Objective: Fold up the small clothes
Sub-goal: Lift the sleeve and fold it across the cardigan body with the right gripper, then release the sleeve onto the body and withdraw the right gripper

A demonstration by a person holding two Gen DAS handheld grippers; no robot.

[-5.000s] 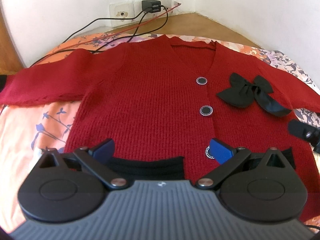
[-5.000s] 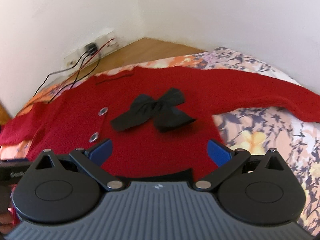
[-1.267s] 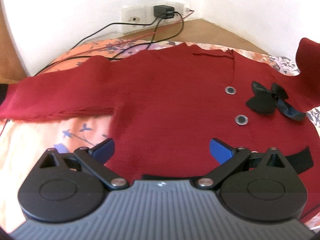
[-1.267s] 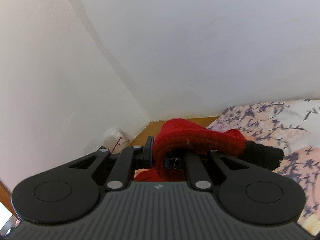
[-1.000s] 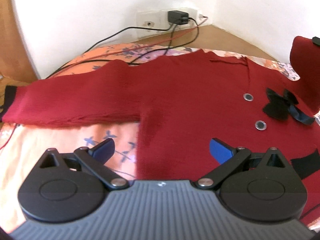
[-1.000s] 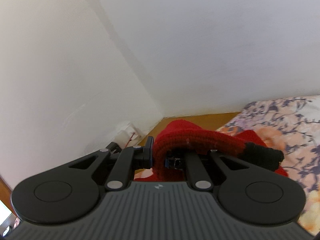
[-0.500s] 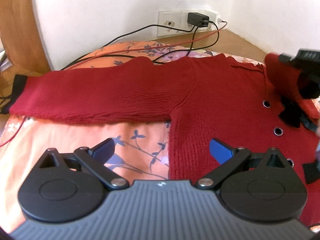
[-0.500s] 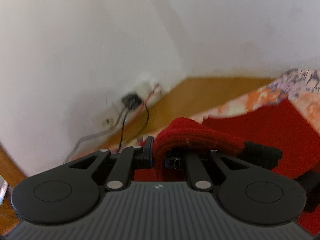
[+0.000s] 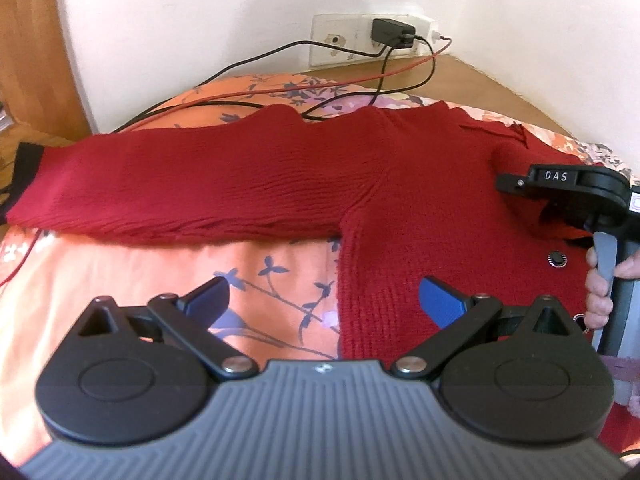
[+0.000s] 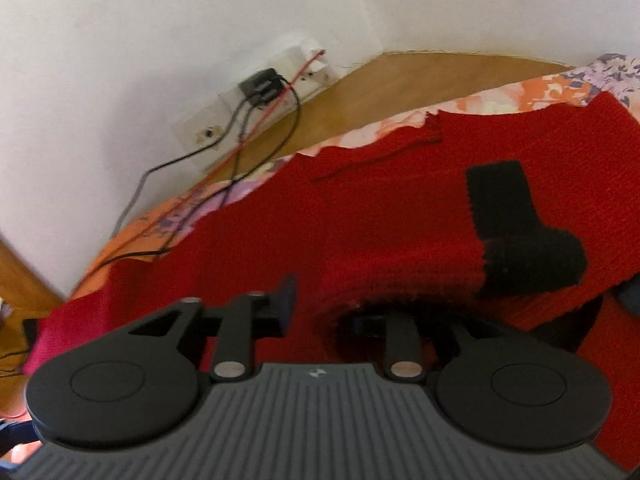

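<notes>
Cardigan, red knit, lay flat on floral bedspread, one sleeve stretched toward frame left. Left gripper hovered over hem edge, fingers spread, empty. Right gripper pinched the other sleeve, black cuff draped over the body, centre-right of frame.

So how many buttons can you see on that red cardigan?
2: one button below the right gripper, another half-hidden beside the person's fingers. More may lie under the folded sleeve.
</notes>
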